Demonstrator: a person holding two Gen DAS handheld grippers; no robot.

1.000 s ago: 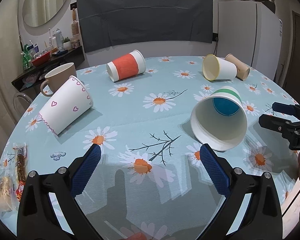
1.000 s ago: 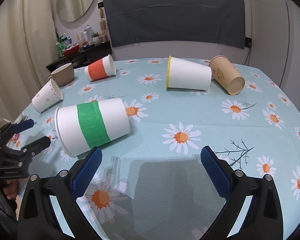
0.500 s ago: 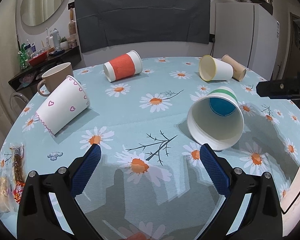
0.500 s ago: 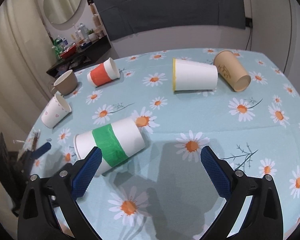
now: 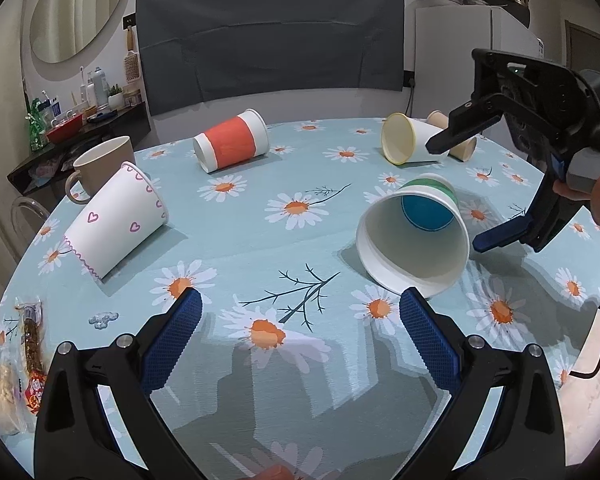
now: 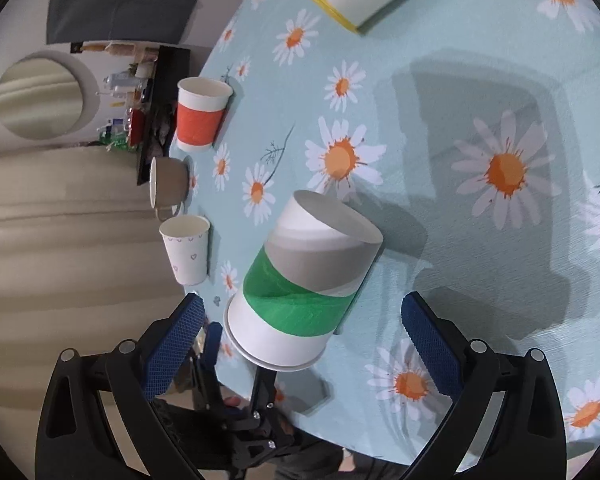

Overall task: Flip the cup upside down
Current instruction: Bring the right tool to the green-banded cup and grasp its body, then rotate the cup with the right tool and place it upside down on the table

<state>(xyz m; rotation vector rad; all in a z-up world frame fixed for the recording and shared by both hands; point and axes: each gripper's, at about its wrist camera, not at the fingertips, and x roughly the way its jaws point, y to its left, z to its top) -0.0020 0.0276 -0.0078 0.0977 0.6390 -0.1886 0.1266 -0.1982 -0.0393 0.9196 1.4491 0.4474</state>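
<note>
A white paper cup with a green band (image 5: 414, 240) lies on its side on the daisy tablecloth, its mouth facing my left gripper. In the right wrist view the cup (image 6: 300, 292) lies between the right gripper's fingers, not touched. My right gripper (image 6: 298, 338) is open and rolled about a quarter turn; in the left wrist view it (image 5: 456, 192) hovers over the cup from the right. My left gripper (image 5: 300, 340) is open and empty, low over the table in front of the cup.
Other cups lie on their sides: heart-print (image 5: 118, 220), orange-banded (image 5: 232, 144), yellow-rimmed (image 5: 408, 142), brown (image 5: 460, 146). A beige mug (image 5: 100, 164) stands at the left edge. Snack packets (image 5: 16, 368) lie at the near left. The round table's edge (image 6: 204, 80) is close.
My right gripper has swung in over the green-banded cup, rolled about a quarter turn and come closer to it. The left gripper and the cups have stayed put.
</note>
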